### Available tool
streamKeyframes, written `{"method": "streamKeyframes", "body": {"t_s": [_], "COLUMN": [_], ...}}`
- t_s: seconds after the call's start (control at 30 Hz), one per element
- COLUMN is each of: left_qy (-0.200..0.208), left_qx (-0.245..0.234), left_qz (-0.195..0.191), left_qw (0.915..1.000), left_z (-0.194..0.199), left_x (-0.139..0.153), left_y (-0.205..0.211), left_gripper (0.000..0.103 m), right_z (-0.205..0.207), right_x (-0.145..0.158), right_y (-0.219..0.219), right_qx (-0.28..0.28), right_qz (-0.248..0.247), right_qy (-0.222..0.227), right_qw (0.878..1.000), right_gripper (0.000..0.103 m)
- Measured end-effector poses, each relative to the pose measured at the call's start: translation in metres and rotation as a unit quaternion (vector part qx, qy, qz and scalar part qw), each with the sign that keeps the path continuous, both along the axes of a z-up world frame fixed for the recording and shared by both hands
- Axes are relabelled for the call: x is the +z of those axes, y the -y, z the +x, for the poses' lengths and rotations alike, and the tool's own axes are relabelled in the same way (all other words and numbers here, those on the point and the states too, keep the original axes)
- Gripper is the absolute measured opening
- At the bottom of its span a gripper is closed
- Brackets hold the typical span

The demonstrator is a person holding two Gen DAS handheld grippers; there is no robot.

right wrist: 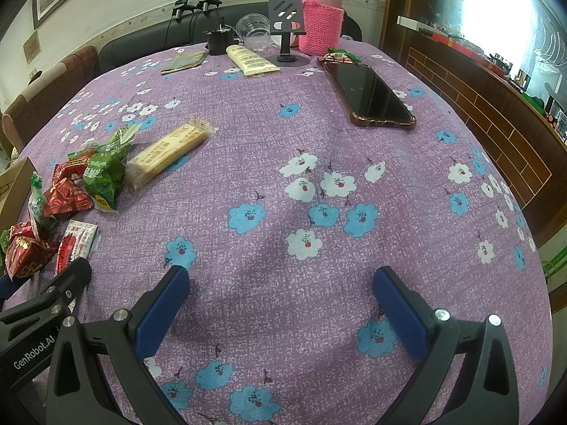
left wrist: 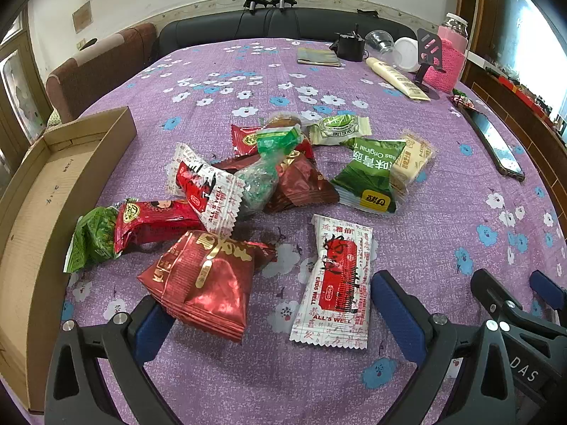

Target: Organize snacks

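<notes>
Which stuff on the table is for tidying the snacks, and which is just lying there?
For the job:
- snack packets piled on the cloth
- cardboard box, with nothing in it
- left tool and right tool, both open

Just lying about:
- phone
- pink-sleeved bottle
- cream tube
- phone stand
- clear cup

Snack pile (left wrist: 269, 184) at table (left wrist: 248, 382) centre — cardboard tray (left wrist: 42, 191) at left, just beside pile. Phone (right wrist: 370, 95) well apart at right. Tube (right wrist: 250, 59), phone stand (right wrist: 287, 28), bottle (right wrist: 323, 17) grouped at far edge — sofa (left wrist: 283, 23) behind.
</notes>
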State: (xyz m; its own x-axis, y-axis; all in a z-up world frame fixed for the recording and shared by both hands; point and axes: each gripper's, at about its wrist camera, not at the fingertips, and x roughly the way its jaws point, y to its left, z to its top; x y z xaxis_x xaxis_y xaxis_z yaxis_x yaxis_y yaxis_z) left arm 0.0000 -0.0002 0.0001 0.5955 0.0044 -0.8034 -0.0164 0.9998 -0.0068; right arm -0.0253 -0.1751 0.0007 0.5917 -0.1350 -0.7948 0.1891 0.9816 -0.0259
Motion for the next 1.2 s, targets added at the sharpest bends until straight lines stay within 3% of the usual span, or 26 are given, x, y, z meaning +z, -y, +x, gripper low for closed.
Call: {"method": "streamKeyframes", "body": {"t_s": [0.37,0.47,0.53,0.67,0.87,0.97,1.1,1.2], "left_qy": [-0.051,-0.051,-0.028,0.029,0.083,0.086,0.097,0.090], "left_qx": [-0.080,-0.085,-0.081,-0.072,-0.034,-0.022,-0.010,-0.005], "left_qz": [0.000,-0.029,-0.043,-0.037,-0.025,-0.024,0.011,0.010], "left_qw": [0.9955,0.9946,0.9954,0.9963,0.9956,0.9958,0.9952,0.9958], "left_z": [-0.008,-0.021,-0.033,-0.057,-0.081,-0.084,-0.091,-0.093], "left_x": [0.004,0.011,0.024,0.053,0.083,0.088,0.090,0.086], "left_y": [-0.005,-0.014,-0.023,-0.041,-0.076,-0.089,-0.100,-0.111], "left_gripper": [0.102,0.096,0.096,0.096,0.096,0.095,0.094,0.094], "right_z": [-0.004,-0.003,-0.005,-0.016,-0.047,-0.054,-0.050,-0.048], "right_x": [0.001,0.000,0.001,0.005,0.038,0.048,0.051,0.050], "right_y": [0.000,-0.001,-0.001,-0.004,-0.022,-0.035,-0.050,-0.066], "right_qx": [0.021,0.027,0.030,0.030,0.047,0.064,0.091,0.108], "right_qz": [0.006,0.005,0.006,-0.002,-0.001,0.011,0.028,0.039], "right_qy": [-0.031,-0.033,-0.033,-0.027,0.053,0.087,0.079,0.068], "right_qw": [0.999,0.999,0.999,0.999,0.997,0.994,0.992,0.991], "right_gripper": [0.103,0.103,0.103,0.099,0.098,0.098,0.098,0.092]}}
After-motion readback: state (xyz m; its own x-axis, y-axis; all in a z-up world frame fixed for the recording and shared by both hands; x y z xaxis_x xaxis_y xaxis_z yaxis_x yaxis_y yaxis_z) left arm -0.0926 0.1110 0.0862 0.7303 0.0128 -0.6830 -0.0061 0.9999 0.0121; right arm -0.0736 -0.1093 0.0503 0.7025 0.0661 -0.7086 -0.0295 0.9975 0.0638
